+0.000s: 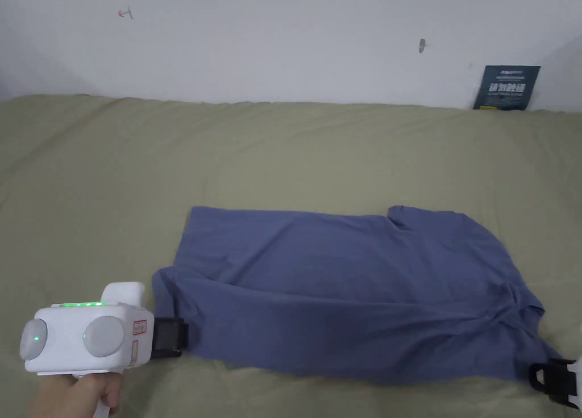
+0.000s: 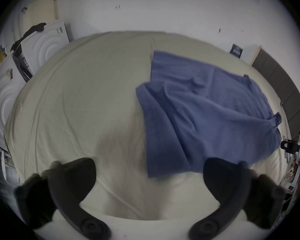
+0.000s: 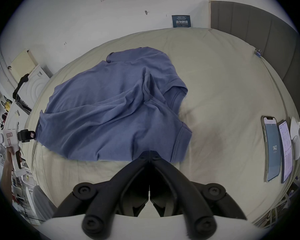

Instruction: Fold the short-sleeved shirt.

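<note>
One blue short-sleeved shirt [image 1: 352, 294] lies partly folded lengthwise on the olive bed sheet [image 1: 227, 152], with two grippers at its near corners: left gripper [image 2: 149, 176] with jaws spread wide and holding nothing, hem corner just ahead of it; right gripper [image 3: 149, 154] with jaws pressed together, tips at the sleeve-side edge, though I cannot tell whether cloth is caught between them. A dark sign [image 1: 506, 88] leans on the wall beyond the bed. The right gripper view adds two phones [image 3: 272, 148] lying on the sheet to the shirt's right; the left gripper view adds white moulded panels [image 2: 42, 42] off the bed's far side.
</note>
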`<control>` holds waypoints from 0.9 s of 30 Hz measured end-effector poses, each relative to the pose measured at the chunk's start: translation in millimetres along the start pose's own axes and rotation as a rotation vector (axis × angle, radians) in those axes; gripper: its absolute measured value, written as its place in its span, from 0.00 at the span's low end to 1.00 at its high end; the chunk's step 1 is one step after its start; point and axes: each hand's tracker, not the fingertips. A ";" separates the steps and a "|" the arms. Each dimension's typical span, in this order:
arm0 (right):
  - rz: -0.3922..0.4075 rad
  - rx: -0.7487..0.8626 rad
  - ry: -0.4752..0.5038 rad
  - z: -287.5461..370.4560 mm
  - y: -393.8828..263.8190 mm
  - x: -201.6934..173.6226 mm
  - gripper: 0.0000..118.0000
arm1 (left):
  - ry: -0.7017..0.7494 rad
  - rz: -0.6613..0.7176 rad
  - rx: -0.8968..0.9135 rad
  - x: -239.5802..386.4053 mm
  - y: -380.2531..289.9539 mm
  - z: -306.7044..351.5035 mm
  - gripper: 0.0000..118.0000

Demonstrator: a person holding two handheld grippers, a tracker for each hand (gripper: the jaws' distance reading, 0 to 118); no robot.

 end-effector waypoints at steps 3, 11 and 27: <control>0.001 -0.009 -0.009 -3.8 -0.6 4.1 0.00 | 0.025 -0.012 -0.018 5.6 2.9 -10.7 0.79; -0.007 0.041 -0.008 -1.3 6.9 3.0 0.98 | -0.029 -0.076 0.020 23.5 -3.1 5.5 0.06; 0.022 -0.044 0.011 -1.2 13.1 -10.6 0.17 | -0.010 -0.069 -0.003 18.7 -0.6 6.6 0.06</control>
